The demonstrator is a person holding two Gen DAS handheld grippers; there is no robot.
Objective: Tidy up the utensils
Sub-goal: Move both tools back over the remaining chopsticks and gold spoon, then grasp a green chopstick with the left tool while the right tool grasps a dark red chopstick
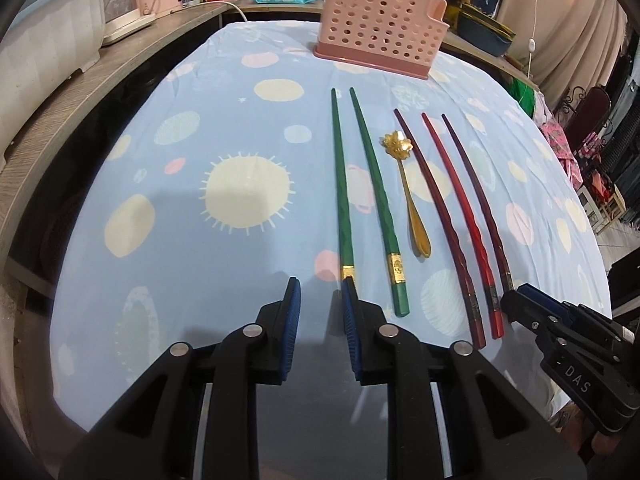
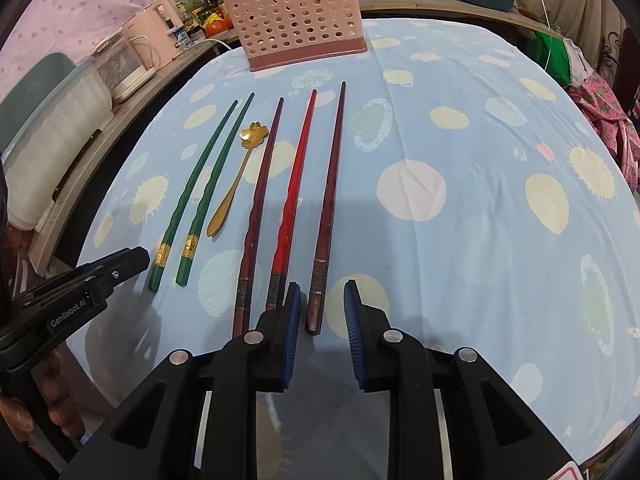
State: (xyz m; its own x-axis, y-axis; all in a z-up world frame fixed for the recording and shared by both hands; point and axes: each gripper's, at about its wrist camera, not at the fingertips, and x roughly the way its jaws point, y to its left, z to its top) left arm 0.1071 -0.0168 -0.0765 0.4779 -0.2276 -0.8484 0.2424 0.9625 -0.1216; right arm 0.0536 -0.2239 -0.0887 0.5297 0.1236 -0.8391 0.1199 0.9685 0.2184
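While both grippers are hovering low over the near edge of the table [image 1: 168,208], neither is holding anything. The left gripper [image 1: 320,300] is standing partly open beside the butt of the outer green chopstick [image 1: 340,184], and the right gripper [image 2: 322,300] is straddling the butt of the dark red chopstick [image 2: 326,216] without its pads pressing on it. Between them are lying a second green chopstick [image 1: 374,184], a gold spoon [image 1: 412,208] and two more red chopsticks [image 2: 296,184]. The pink holder [image 2: 298,24] is standing at the far edge, apparently empty. Judging from this, the first pick-up is in hand; next, each gripper likely needs to close on a butt end and lift.
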